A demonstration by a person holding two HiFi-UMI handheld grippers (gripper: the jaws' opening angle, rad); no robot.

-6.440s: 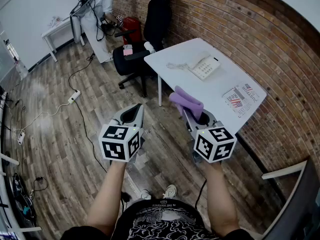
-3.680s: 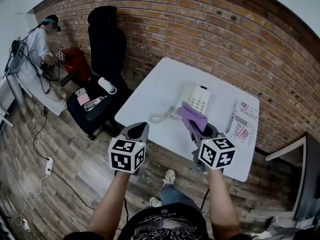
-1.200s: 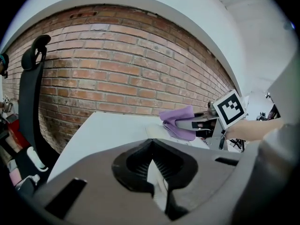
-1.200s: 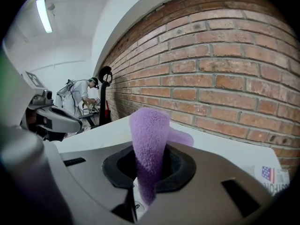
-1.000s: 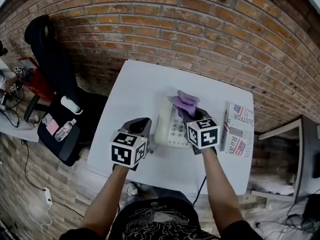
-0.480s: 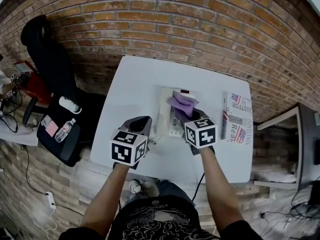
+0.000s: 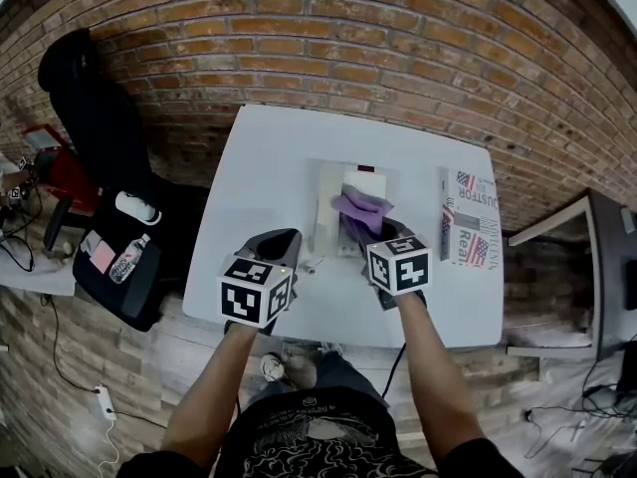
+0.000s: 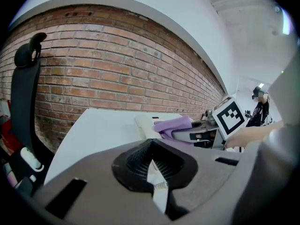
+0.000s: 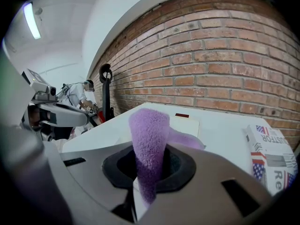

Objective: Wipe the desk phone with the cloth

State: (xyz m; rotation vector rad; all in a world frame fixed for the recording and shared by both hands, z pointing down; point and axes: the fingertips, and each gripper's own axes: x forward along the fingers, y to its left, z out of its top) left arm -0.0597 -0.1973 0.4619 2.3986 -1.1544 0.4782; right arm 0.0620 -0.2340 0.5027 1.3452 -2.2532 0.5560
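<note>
My left tool (image 7: 278, 242) hung closed and empty at the near edge of the white rectangular surface (image 7: 264, 157). The white plastic desk phone (image 7: 362, 182) lay mid-surface, its long axis running away from me, directly ahead of my nearer right tool (image 7: 374, 231), which clamped the fluffy purple cloth (image 7: 360, 206).

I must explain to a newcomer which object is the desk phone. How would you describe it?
Find the white table standing against the brick wall. Near its middle lies the desk phone, a pale flat box with a small dark red mark at its far edge. Unlike the printed folded paper to its right, it is plain, and the purple cloth hangs over its near part.
</note>
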